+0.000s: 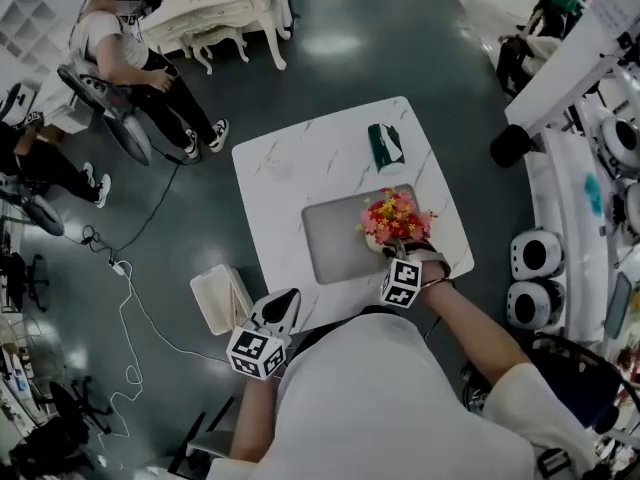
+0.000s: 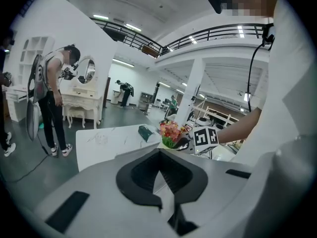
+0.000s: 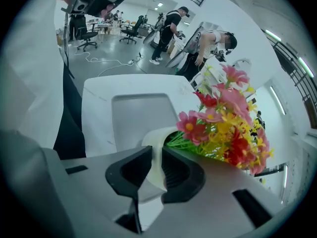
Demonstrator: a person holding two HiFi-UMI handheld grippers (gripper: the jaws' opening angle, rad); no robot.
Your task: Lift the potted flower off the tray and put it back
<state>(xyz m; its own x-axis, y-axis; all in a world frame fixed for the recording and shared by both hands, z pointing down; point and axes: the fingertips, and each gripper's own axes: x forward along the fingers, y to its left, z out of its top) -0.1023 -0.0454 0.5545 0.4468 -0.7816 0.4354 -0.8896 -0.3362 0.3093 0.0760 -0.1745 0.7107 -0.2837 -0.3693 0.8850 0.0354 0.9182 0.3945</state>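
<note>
Between right fingers (image 3: 182,175): white pot rim (image 3: 154,148)

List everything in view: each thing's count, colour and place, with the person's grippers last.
Table: one, white marble, centre.
Tray: one, grey, on the table.
Potted flower: one, white pot, pink-red-yellow blooms, at the tray's right end.
Packet: one, green, on the table beyond the tray.
Box: one, white, on the floor left of the table.
Dressing table: one, white, far left.
Left gripper: one, grey, fingers together, empty.
Right gripper: one, grey, fingers clamping the pot's rim.
</note>
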